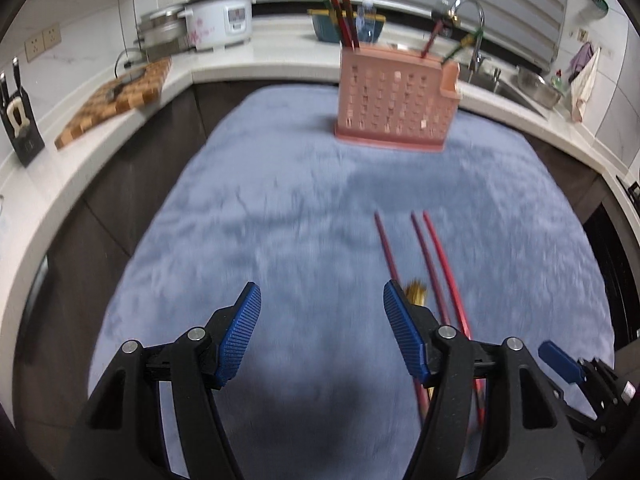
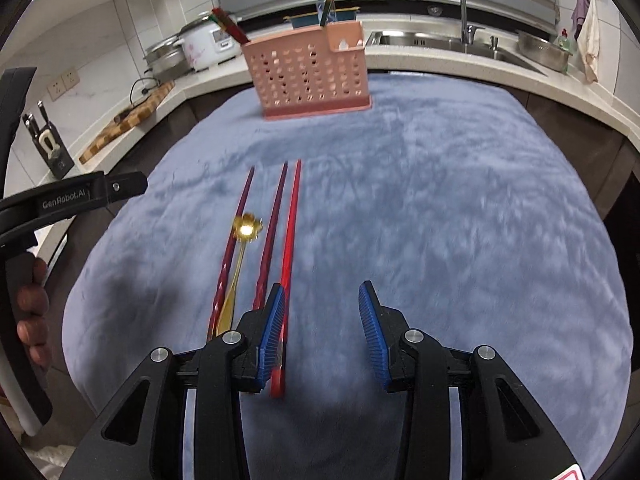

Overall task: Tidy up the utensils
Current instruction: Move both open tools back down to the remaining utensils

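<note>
The left gripper (image 1: 322, 330) is seen open above the blue cloth (image 1: 280, 208) that covers the bench, with nothing between its blue pads (image 1: 240, 336). Ahead of it and slightly to its right, well apart from it, the pink utensil holder (image 1: 394, 100) is set upright on the far part of the cloth, with dark red chopsticks (image 1: 344, 20) standing in its left end and further sticks in its right end. Just to the right of the left gripper's right finger, three red chopsticks (image 1: 434, 256) are laid lengthwise on the cloth, and the gold spoon (image 1: 416, 292) is partly hidden behind that finger. At the lower right edge of the left wrist view, a blue pad of the other gripper is visible.

In the right wrist view, a person's hand (image 2: 34, 312) is seen at the far left, wrapped around the black handle of the left gripper. The right gripper (image 2: 322, 328) is held open, less wide than the left one, and no object is pressed by both pads. The brightest red chopstick (image 2: 290, 248) runs along the inner face of its left finger; whether it is touched cannot be told because of blur. To the left of that finger the two darker chopsticks (image 2: 272, 236) and the gold spoon (image 2: 246, 230) are laid. The holder (image 2: 308, 76) stands ahead of the gripper, well apart.
</note>
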`<state>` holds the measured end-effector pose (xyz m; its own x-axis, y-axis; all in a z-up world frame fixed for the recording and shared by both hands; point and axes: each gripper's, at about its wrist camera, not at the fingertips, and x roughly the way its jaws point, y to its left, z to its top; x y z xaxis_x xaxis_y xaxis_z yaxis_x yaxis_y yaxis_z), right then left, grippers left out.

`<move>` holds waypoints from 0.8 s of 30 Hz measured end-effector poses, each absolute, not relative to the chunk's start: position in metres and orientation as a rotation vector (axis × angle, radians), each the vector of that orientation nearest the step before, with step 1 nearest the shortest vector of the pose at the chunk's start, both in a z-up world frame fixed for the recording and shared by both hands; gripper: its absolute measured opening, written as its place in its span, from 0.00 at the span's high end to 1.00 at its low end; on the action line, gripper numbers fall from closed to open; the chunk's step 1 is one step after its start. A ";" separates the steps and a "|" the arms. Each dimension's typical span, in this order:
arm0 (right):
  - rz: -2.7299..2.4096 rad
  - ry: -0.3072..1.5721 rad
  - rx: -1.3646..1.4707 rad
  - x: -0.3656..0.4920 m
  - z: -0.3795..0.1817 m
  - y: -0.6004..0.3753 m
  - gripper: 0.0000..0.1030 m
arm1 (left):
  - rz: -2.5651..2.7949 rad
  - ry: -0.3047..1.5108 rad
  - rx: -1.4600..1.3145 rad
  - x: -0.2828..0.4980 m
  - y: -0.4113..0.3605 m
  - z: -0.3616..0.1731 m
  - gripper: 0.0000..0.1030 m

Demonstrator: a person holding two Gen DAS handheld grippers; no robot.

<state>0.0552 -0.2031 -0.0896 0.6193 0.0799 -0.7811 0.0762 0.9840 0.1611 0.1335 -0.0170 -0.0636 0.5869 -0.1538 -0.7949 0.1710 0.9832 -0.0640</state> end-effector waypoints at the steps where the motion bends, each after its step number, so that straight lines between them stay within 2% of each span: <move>1: 0.012 0.917 0.185 0.054 -0.094 -0.200 0.63 | -0.188 0.936 0.020 0.132 -0.017 -0.067 0.41; 9: 0.045 0.965 0.163 0.054 -0.112 -0.186 0.63 | -0.190 0.997 0.034 0.113 -0.015 -0.089 0.41; 14: 0.055 0.986 0.147 0.052 -0.120 -0.181 0.67 | -0.191 1.023 0.033 0.109 -0.013 -0.097 0.41; 16: 0.062 0.995 0.143 0.052 -0.122 -0.179 0.74 | -0.196 1.026 0.036 0.107 -0.014 -0.098 0.40; 21: 0.068 1.009 0.110 0.051 -0.127 -0.174 0.80 | -0.224 1.028 0.053 0.099 -0.022 -0.098 0.36; 23: 0.067 1.009 0.104 0.051 -0.127 -0.174 0.86 | -0.246 1.027 0.066 0.096 -0.027 -0.098 0.35; 24: 0.067 1.009 0.105 0.050 -0.127 -0.174 0.92 | -0.253 1.027 0.071 0.095 -0.029 -0.098 0.35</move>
